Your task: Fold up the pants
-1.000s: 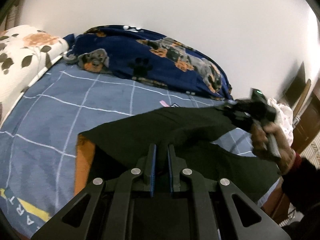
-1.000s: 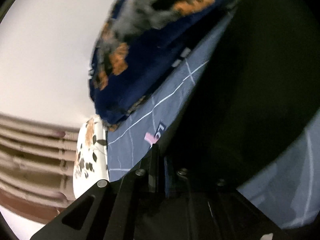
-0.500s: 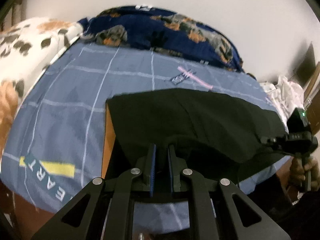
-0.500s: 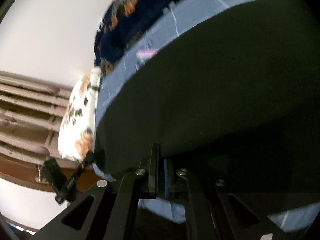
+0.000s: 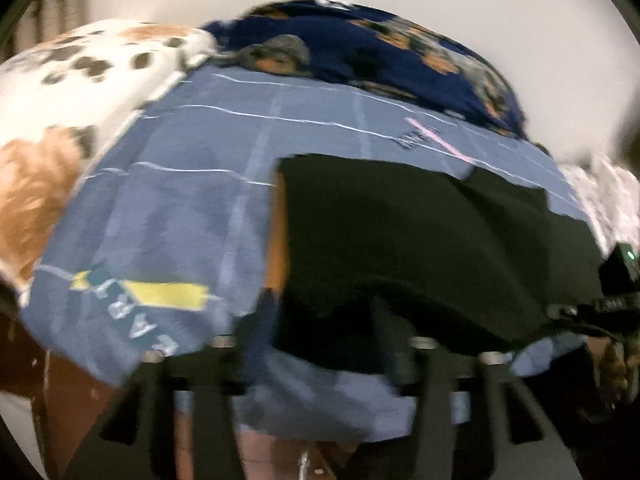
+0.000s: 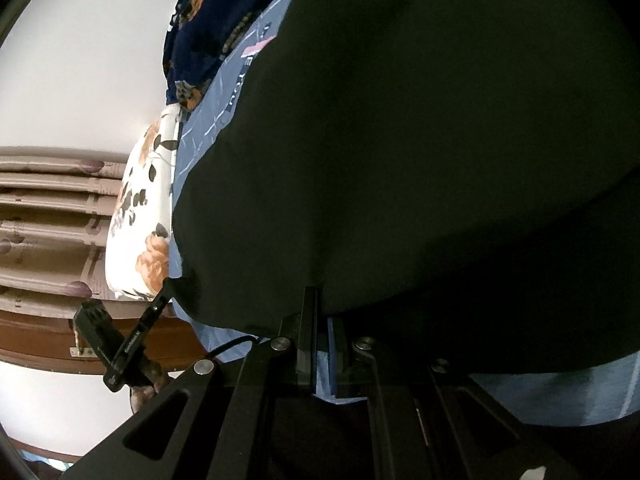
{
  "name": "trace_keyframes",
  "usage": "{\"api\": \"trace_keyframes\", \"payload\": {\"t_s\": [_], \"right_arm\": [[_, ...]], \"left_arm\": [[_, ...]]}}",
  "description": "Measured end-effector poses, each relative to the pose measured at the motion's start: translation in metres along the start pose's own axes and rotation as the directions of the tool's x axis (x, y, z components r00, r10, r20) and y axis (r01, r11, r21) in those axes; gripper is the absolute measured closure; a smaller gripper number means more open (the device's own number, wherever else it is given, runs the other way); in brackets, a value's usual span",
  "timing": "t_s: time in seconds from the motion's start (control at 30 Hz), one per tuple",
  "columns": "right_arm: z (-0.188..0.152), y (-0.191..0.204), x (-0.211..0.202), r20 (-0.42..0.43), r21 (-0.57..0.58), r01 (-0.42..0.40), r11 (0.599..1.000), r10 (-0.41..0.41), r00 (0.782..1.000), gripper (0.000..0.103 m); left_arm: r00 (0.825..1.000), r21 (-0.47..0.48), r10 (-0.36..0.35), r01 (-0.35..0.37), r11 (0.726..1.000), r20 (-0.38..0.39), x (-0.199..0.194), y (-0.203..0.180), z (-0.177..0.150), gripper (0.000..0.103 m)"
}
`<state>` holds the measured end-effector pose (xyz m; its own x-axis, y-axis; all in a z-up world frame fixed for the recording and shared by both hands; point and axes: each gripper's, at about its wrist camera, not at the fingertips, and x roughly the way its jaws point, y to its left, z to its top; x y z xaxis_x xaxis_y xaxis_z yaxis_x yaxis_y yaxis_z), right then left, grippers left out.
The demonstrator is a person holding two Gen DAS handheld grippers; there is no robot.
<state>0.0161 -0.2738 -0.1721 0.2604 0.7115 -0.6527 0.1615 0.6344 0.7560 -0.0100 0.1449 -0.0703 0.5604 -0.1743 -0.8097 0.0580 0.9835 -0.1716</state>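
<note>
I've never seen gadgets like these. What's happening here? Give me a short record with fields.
setting: a bed with a blue checked sheet
garment: black pants, spread on the sheet near the bed's edge, apparently doubled over
left tongs: fingers spread apart at the pants' near edge, gripping nothing; this view is blurred
right tongs: closed on the pants' edge
also on bed: navy dog-print blanket and floral pillow

Left gripper (image 5: 320, 320) blurred — pants (image 5: 420, 240) hide its tips.
</note>
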Motion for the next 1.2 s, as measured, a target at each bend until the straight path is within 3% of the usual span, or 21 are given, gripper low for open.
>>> {"api": "trace_keyframes", "payload": {"t_s": [0.07, 0.13, 0.2, 0.27, 0.33, 0.4, 0.47, 0.53, 0.63, 0.8, 0.93, 1.03, 1.2], "right_arm": [[0.000, -0.002, 0.001, -0.001, 0.014, -0.011, 1.000, 0.011, 1.000, 0.097], [-0.001, -0.003, 0.001, -0.002, 0.018, -0.018, 1.000, 0.018, 1.000, 0.098], [-0.001, -0.005, 0.001, 0.001, 0.026, -0.032, 0.999, 0.032, 0.999, 0.098], [-0.002, -0.006, 0.003, 0.003, 0.032, -0.042, 0.999, 0.042, 0.999, 0.098], [-0.003, -0.008, 0.002, 0.006, 0.033, -0.052, 0.998, 0.052, 0.999, 0.097], [-0.003, -0.009, 0.002, 0.010, 0.037, -0.064, 0.997, 0.063, 0.998, 0.097], [-0.003, -0.010, 0.002, 0.015, 0.043, -0.080, 0.996, 0.080, 0.997, 0.096], [-0.004, -0.011, 0.001, 0.022, 0.034, -0.089, 0.995, 0.089, 0.996, 0.096], [-0.004, -0.010, -0.002, 0.026, 0.016, -0.103, 0.995, 0.103, 0.994, 0.095], [0.007, -0.015, -0.026, 0.097, -0.032, -0.102, 0.994, 0.105, 0.990, 0.090], [0.031, -0.048, -0.068, 0.240, 0.015, -0.104, 0.995, 0.097, 0.966, 0.088], [0.051, -0.093, -0.113, 0.379, 0.109, -0.136, 0.985, 0.085, 0.921, 0.087], [0.084, -0.180, -0.185, 0.574, 0.277, -0.209, 0.938, 0.013, 0.818, 0.083]], "left_arm": [[0.996, -0.024, 0.075, -0.074, 0.997, 0.037, -0.009, 0.006, 0.000, 0.034], [0.974, -0.063, 0.208, -0.204, 0.977, 0.085, -0.024, 0.012, 0.002, 0.033], [0.960, -0.105, 0.227, -0.212, 0.972, 0.162, -0.044, 0.012, 0.007, 0.033], [0.965, -0.080, 0.148, -0.133, 0.988, 0.216, -0.057, -0.003, 0.015, 0.033], [0.980, 0.031, 0.045, -0.052, 0.998, 0.196, -0.053, -0.035, 0.023, 0.033], [0.990, 0.112, -0.062, 0.048, 0.993, 0.125, -0.035, -0.069, 0.023, 0.033], [0.989, 0.149, -0.147, 0.145, 0.978, 0.002, -0.005, -0.097, 0.018, 0.037], [0.983, 0.170, -0.160, 0.175, 0.970, -0.095, 0.023, -0.113, 0.009, 0.050], [0.965, 0.118, -0.176, 0.201, 0.972, -0.192, 0.052, -0.113, -0.002, 0.052], [0.967, 0.103, -0.166, 0.188, 0.977, -0.191, 0.054, -0.104, -0.015, 0.054], [0.973, 0.134, -0.129, 0.156, 0.979, -0.189, 0.058, -0.102, -0.017, 0.054], [0.973, 0.122, -0.131, 0.156, 0.980, -0.190, 0.061, -0.100, -0.017, 0.054], [0.974, 0.130, -0.123, 0.149, 0.980, -0.189, 0.062, -0.101, -0.017, 0.054]]}}
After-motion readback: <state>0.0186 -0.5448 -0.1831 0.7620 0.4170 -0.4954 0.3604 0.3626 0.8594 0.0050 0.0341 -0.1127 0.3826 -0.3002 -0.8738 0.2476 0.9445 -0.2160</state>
